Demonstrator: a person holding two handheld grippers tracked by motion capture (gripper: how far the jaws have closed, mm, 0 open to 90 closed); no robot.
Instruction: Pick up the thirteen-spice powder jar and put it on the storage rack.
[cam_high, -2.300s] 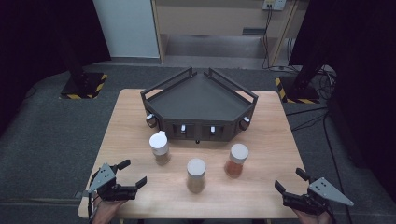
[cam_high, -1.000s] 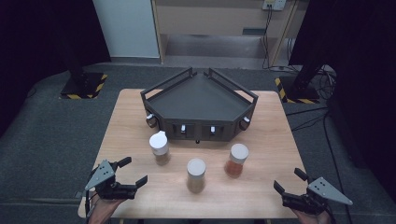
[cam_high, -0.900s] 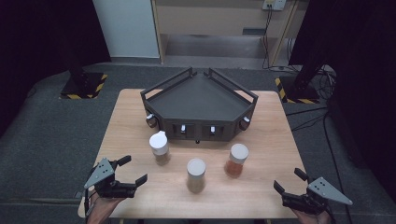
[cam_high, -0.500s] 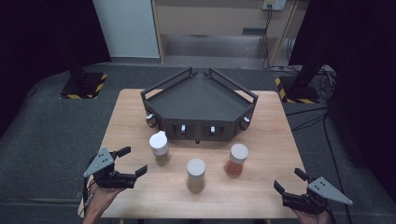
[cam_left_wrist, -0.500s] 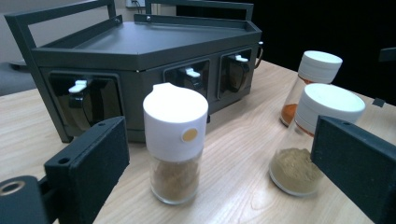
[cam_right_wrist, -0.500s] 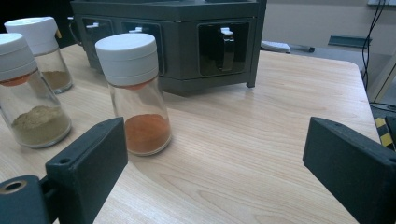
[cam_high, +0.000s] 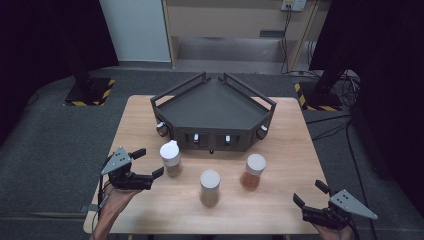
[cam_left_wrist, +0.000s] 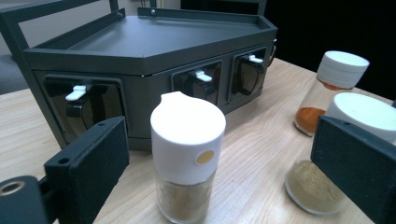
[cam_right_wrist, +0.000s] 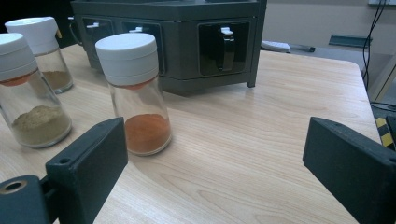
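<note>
Left tool (cam_high: 137, 167): jaws wide apart, nothing gripped, lined up on the flip-cap jar (cam_high: 171, 158), which stands just left of centre on the tabletop (cam_high: 280, 150), close in front of the dark rack (cam_high: 215, 112). In the left gripper view that jar (cam_left_wrist: 187, 156) sits squarely between the two pads, not touched yet.

To do the reach well: go in level, pads either side of the glass body below the white cap, not on the cap itself, as it looks wider and could pop. Keep the jar centred so neither pad nudges it first and tips it. Watch the middle jar (cam_high: 210, 187) close on the right-hand side; the outer jaw has little room there. Close slow, lift straight up.

Orange spice jar (cam_high: 253, 171) is further right, clear of this move.

Right tool (cam_high: 320, 202): also wide open, empty, parked at the near right corner, with the orange jar just off its left jaw.
</note>
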